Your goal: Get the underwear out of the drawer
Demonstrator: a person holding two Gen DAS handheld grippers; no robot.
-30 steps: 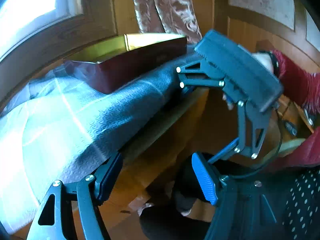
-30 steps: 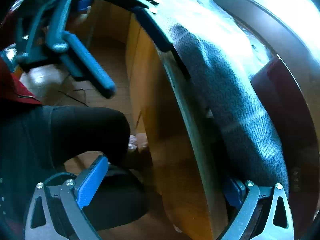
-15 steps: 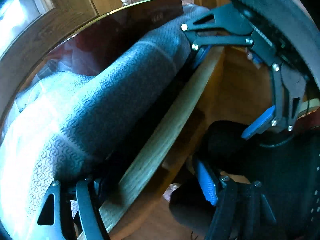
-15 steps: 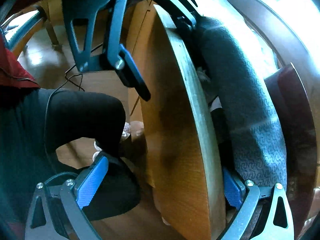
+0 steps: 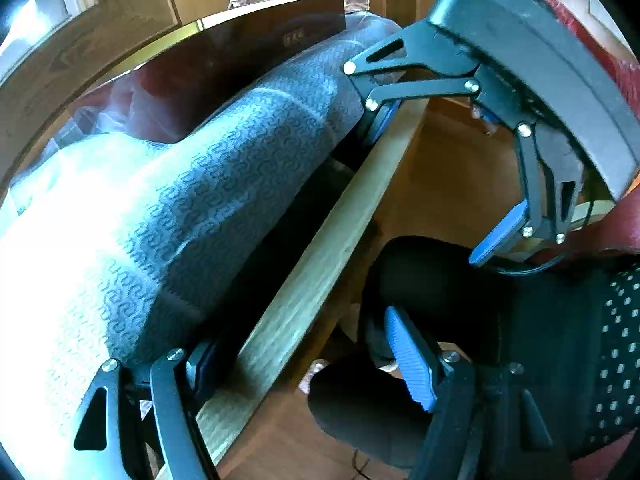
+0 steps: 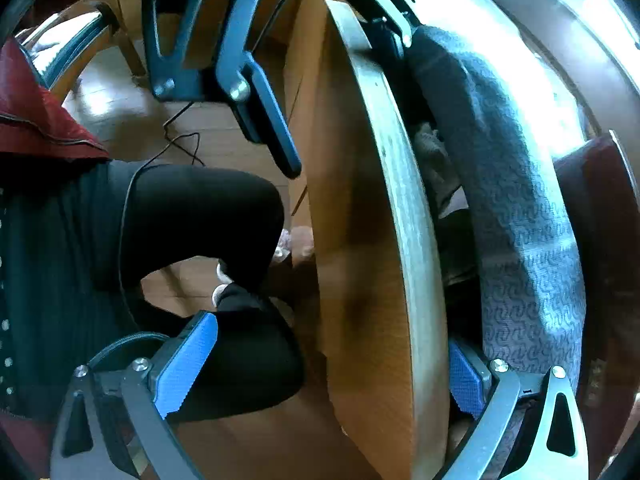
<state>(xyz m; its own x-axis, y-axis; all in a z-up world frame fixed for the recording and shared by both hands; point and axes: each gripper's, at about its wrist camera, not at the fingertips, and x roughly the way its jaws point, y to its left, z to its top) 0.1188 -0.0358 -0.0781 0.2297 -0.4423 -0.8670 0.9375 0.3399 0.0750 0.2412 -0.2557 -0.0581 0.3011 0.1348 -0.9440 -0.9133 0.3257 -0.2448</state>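
Both claws stand wide apart, astride the wooden drawer front (image 5: 320,276): the left gripper (image 5: 308,364) at 6 o'clock, the right gripper (image 5: 432,172) at 2 o'clock. Neither grips anything. Crumpled fabric, perhaps underwear (image 6: 434,152), lies inside the drawer beneath the patterned cloth (image 5: 224,184).

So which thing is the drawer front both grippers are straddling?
Find the grey patterned cloth draped over the cabinet top. Just below its hanging edge runs a pale wooden board, the drawer front, pulled slightly out. It alone is bare light wood with a dark gap behind it.
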